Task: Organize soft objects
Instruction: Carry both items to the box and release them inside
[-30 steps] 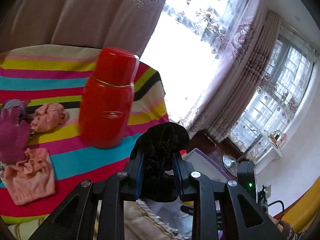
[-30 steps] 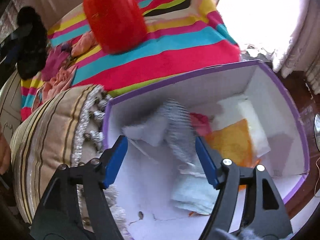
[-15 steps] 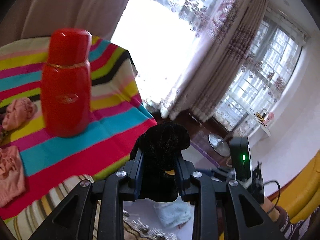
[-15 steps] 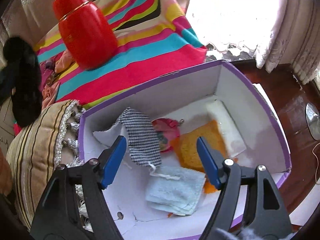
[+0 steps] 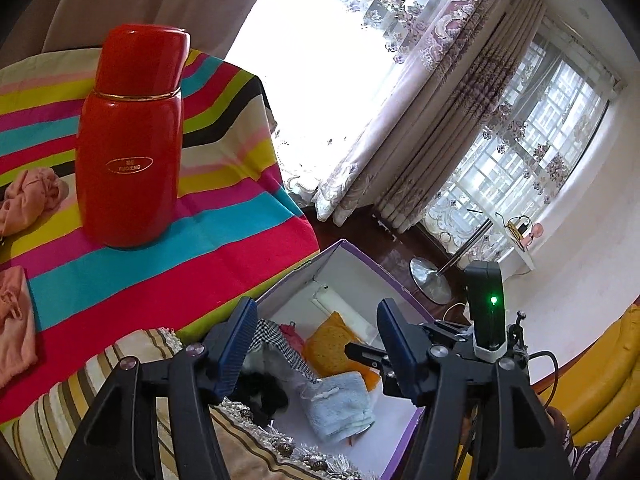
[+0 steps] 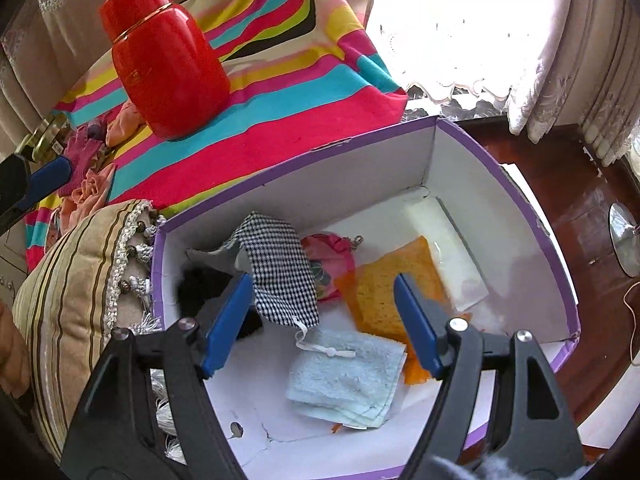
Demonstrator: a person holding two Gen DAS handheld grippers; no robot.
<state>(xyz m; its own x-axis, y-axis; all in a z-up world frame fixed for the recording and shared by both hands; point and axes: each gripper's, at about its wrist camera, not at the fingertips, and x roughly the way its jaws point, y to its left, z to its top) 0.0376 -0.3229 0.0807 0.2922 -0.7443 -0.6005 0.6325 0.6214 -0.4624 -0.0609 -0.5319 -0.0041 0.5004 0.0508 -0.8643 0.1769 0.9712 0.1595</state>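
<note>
Left gripper [image 5: 312,344] spread wide, nothing between blue pads, hovering over near corner of purple-rimmed white cardboard box [image 6: 500,208]. Right gripper [image 6: 324,320] also wide open and empty, over middle of box.

Fuzzy black soft item [image 6: 200,284] lying inside box at near-left corner, against wall beside striped tasselled cushion [image 6: 72,272], partly hidden behind right gripper's left finger. Also in box: black-and-white houndstooth cloth [image 6: 280,272], pink floral pouch [image 6: 328,264], orange sponge-like pad [image 6: 396,280], pale blue folded towel [image 6: 344,376], white flat block [image 6: 444,248].

Remaining on rainbow-striped tablecloth [image 5: 160,272]: crumpled peach cloths [image 5: 28,196], magenta knit glove [image 6: 84,152], all close to tall red metal flask [image 5: 128,140].

Risks, judged:
- Flask standing upright just beside remaining soft items; reaching across could clip and topple it, maybe rolling off cloth edge.
- Tablecloth loose and draped; pinching a peach cloth could catch tablecloth too and drag flask.
- Grippers near each other over box; swinging out together could collide.
- Houndstooth cloth draped high with dangling tie; low pass could snag and pull it out.
</note>
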